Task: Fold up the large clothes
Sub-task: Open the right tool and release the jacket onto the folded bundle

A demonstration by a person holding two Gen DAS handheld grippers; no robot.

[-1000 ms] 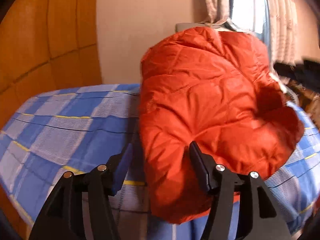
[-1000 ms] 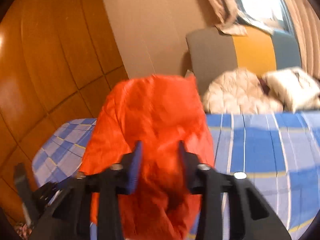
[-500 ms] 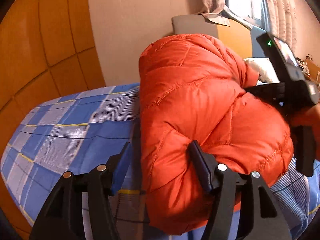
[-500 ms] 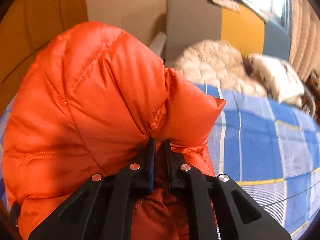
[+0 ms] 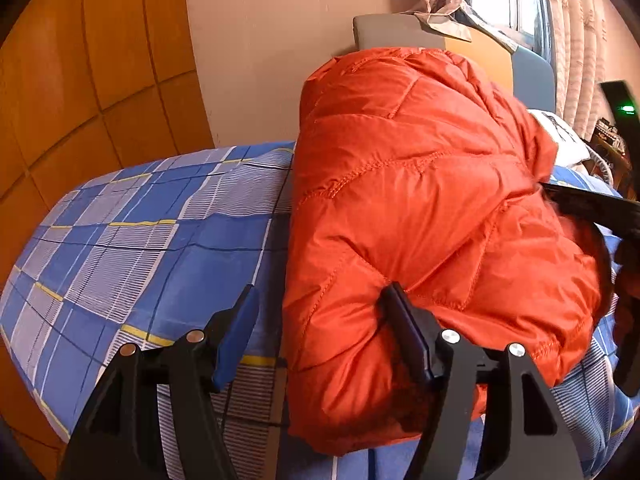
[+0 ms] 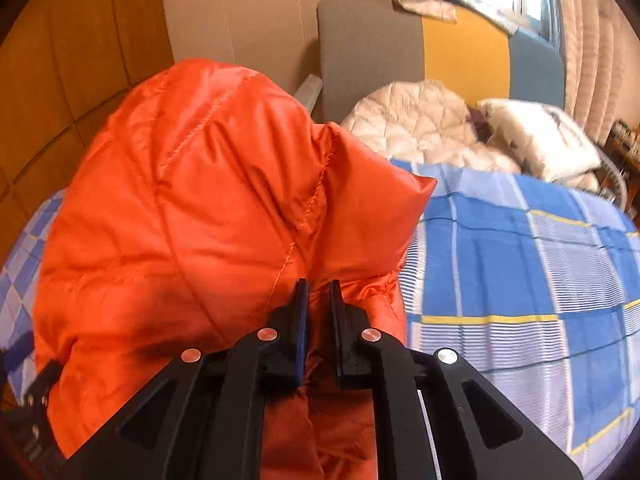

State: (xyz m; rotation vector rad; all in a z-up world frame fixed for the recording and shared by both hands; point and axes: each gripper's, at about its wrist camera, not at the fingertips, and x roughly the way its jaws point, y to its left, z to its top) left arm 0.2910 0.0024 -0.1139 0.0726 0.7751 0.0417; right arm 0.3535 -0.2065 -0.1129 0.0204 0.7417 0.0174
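Observation:
An orange quilted down jacket [image 5: 420,208] lies bunched and folded over on the blue checked bedsheet [image 5: 152,236]. My left gripper [image 5: 320,308] is open at the jacket's near left edge, its right finger pressed into the fabric and its left finger over the sheet. My right gripper [image 6: 318,292] is shut on a fold of the jacket [image 6: 208,208] at its right side. It also shows in the left wrist view [image 5: 588,204] at the jacket's right edge.
A grey, yellow and blue chair back [image 6: 440,56] stands behind the bed with white quilted garments [image 6: 424,120] piled on it. Wooden wall panels [image 5: 80,80] are on the left. Curtains and a window [image 5: 560,32] are at the right.
The right gripper closed on a fold of the jacket and stays shut on it. The jacket settled lower onto the bed. The left gripper stayed open at the jacket's near edge.

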